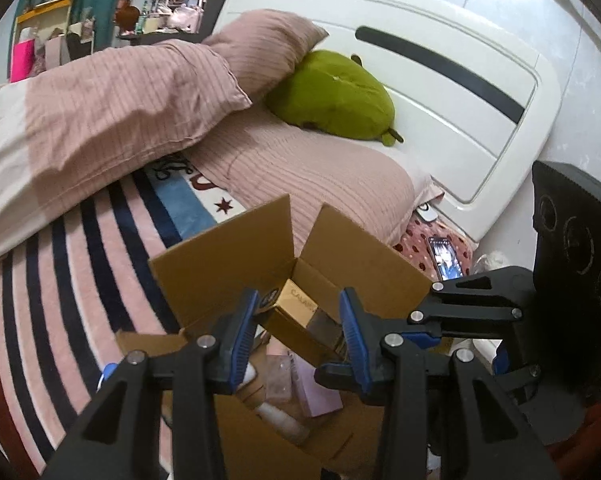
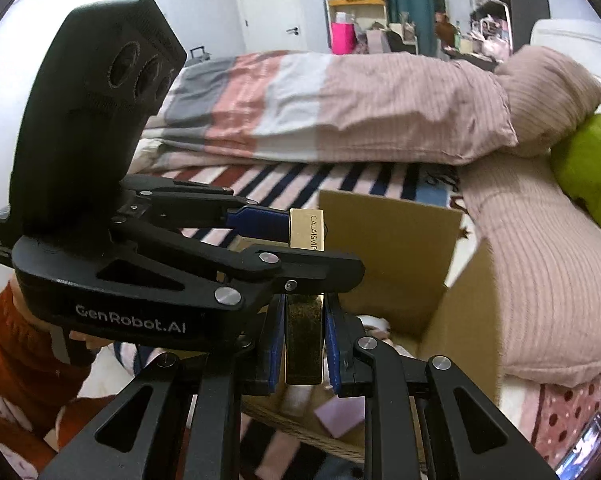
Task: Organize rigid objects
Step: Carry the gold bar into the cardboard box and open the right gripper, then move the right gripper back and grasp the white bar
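a: you have the gold box (image 2: 303, 340) pinched between the blue pads (image 2: 334, 344) of your right gripper (image 2: 303, 346), right over the open cardboard box (image 2: 388, 240). why is your left gripper (image 1: 298, 334) there too?

b: it looks like a handover or a steadying grip. in the left wrist view your left gripper sits spread, one finger on each side of the gold box's printed end, and i can't tell whether either pad touches it. so the right one carries the load, clamped on the sides of the lower end.

a: and the gold box sits where, exactly?

b: above the carton's opening, not in it yet. the carton rests on the striped blanket (image 1: 80, 264), flaps up, so you have a clear drop.

a: what can't you make out?

b: plenty. your left gripper's body covers the gold box's middle in the right wrist view. the carton's floor is mostly hidden; you see a pink box (image 1: 314, 390) and a pale bottle (image 1: 280, 418), the rest blurs. the lettering on the gold box reads only in part. a phone (image 1: 444, 258) lies near the headboard (image 1: 440, 92), half cut off.
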Available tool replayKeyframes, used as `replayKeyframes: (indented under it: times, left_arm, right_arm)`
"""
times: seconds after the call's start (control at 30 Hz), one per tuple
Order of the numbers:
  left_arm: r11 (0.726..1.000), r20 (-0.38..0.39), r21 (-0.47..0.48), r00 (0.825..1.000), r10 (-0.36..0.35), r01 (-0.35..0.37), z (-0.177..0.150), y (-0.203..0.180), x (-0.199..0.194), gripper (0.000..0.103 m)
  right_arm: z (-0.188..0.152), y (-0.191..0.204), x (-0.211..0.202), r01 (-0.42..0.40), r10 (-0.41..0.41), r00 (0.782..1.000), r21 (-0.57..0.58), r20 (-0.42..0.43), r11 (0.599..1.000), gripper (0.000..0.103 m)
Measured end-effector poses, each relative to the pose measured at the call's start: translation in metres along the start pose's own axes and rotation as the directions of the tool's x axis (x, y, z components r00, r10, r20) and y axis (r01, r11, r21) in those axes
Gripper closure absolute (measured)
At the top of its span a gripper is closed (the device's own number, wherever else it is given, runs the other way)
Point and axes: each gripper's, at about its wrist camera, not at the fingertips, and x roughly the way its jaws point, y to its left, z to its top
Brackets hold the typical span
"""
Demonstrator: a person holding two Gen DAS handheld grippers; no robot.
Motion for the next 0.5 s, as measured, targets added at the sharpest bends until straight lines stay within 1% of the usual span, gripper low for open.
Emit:
replayKeyframes:
  times: [0.1,0.13,0.17,0.2,0.23,0.27,0.3,0.33,0.5]
  left_arm:
    - [1.0,-0.024,0.004,1.0,0.001,-0.001,0.002,0.0,0.01,0.065]
    - [1.0,-0.025,0.005,1.0,0.012,-0.012,0.002,0.0,0.011,0.063]
    - [1.0,-0.025,0.007,0.999,0.025,-0.025,0.002,0.0,0.011,0.055]
    - [0.999,-0.018,0.008,0.999,0.034,-0.034,0.002,0.0,0.01,0.04]
    - [0.999,-0.007,0.009,0.999,0.037,-0.037,0.002,0.001,0.008,0.032]
    - [0.999,0.012,0.015,0.999,0.039,-0.039,0.001,0.002,0.003,0.023]
    - [0.999,0.027,0.024,0.999,0.041,-0.042,0.0,0.002,-0.002,0.021]
    - [0.999,0.034,0.029,0.998,0.043,-0.044,0.0,0.003,-0.004,0.021]
    - [0.998,0.056,0.013,0.996,0.068,-0.069,-0.007,0.015,-0.028,0.021]
  right_arm:
    - [-0.002,-0.004,0.006,0.005,-0.005,1.0,-0.002,-0.019,1.0,0.09]
    - [-0.004,-0.006,0.003,0.004,-0.004,1.0,-0.004,-0.02,1.0,0.089]
    - [-0.005,-0.006,0.004,0.007,-0.007,1.0,-0.005,-0.018,1.0,0.088]
    - [-0.006,-0.008,0.004,0.02,-0.02,1.0,0.0,-0.021,1.0,0.084]
    - [-0.007,-0.009,0.004,0.028,-0.028,0.999,0.006,-0.023,1.0,0.07]
    - [-0.007,-0.009,0.003,0.034,-0.034,0.999,0.013,-0.021,0.999,0.053]
    - [-0.007,-0.01,0.003,0.036,-0.035,0.999,0.017,-0.015,0.999,0.047]
    - [-0.007,-0.008,0.001,0.04,-0.04,0.999,0.005,-0.008,0.999,0.045]
    - [-0.005,0.0,-0.002,0.051,-0.052,0.999,-0.012,-0.007,0.999,0.045]
